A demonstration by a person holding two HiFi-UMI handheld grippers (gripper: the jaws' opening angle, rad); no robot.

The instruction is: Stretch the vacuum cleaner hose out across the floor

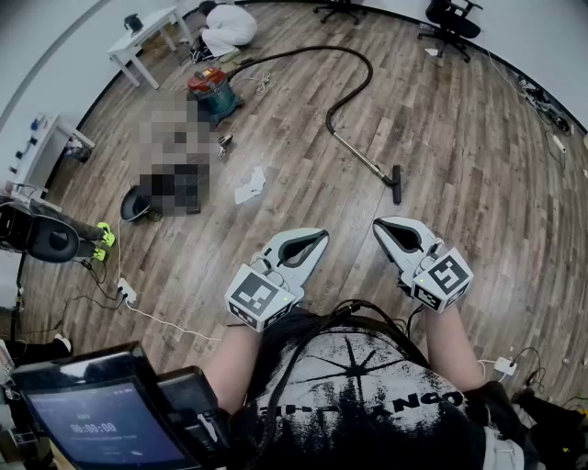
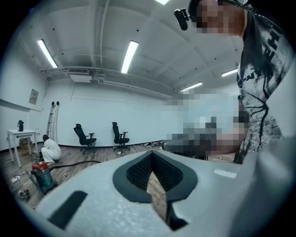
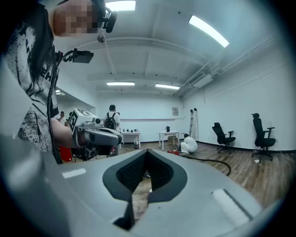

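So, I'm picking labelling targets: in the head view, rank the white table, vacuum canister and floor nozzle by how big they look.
1. white table, largest
2. vacuum canister, close behind
3. floor nozzle, clearly smallest

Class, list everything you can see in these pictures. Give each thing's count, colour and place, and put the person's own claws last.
vacuum cleaner: one, red and teal, on the floor at upper left
hose: one, black, curving from the vacuum cleaner to the wand
wand: one, silver, lying mid-floor
floor head: one, black, at the wand's near end
office chairs: two, black, at the far edge of the room
table: one, white, beside the crouching person
crouching person: one, in white clothes, behind the vacuum cleaner
power strip: one, white, on the floor at left
floor: one, brown wood planks
left claw: one, grey, shut and empty, near centre
right claw: one, grey, shut and empty, beside it
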